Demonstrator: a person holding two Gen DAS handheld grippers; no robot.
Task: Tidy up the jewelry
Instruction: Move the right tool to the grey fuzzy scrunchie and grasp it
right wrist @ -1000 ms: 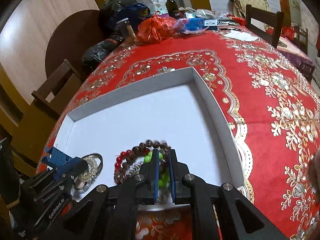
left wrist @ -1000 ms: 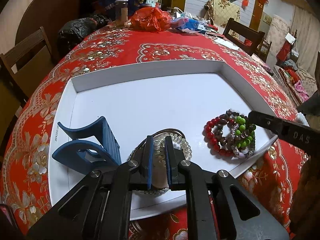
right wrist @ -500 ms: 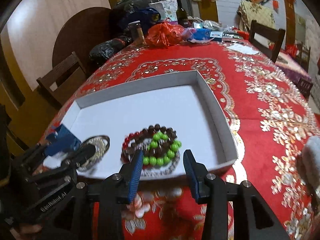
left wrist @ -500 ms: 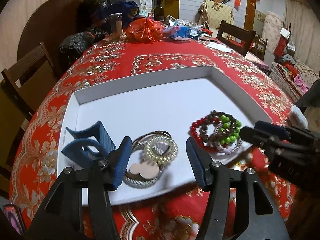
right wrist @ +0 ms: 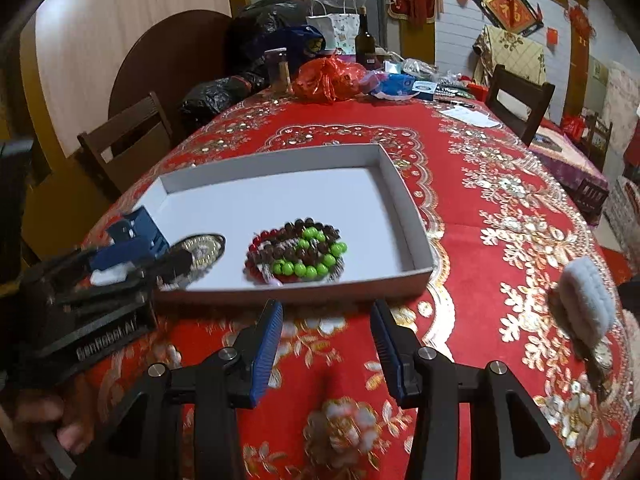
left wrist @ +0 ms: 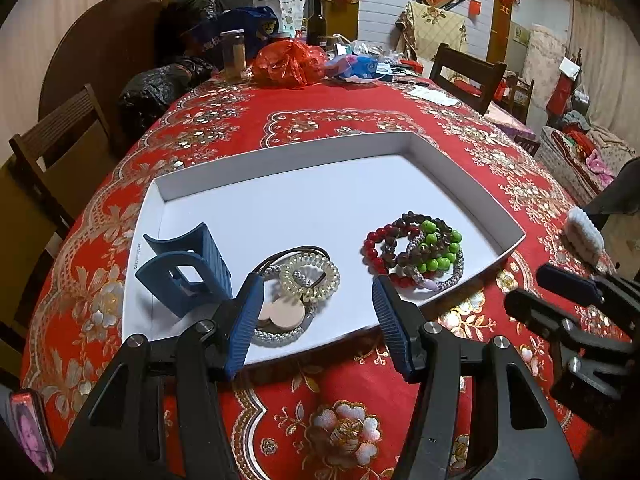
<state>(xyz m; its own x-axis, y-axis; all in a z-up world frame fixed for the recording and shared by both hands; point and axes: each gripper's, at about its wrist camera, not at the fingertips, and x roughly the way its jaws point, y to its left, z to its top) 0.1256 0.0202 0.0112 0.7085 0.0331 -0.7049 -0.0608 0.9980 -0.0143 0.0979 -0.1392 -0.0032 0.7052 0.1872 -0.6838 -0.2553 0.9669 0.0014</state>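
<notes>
A shallow white tray lies on the red tablecloth. It holds a blue claw clip at the left, a heap of hair ties in the middle and a pile of beaded bracelets at the right. My left gripper hovers open over the tray's near edge, above the hair ties, holding nothing. My right gripper is short of the tray, in line with the bracelets. Its jaws are opening, with nothing between them.
A white fluffy item lies on the cloth right of the tray. Bags, a jar and a bottle crowd the table's far end, with chairs around. A phone sits at the near left.
Both grippers were shut on things in the tray, left on the hair ties, right on the bracelets. Both have let go, opened and drawn back toward the near edge; the items stay in the tray.
</notes>
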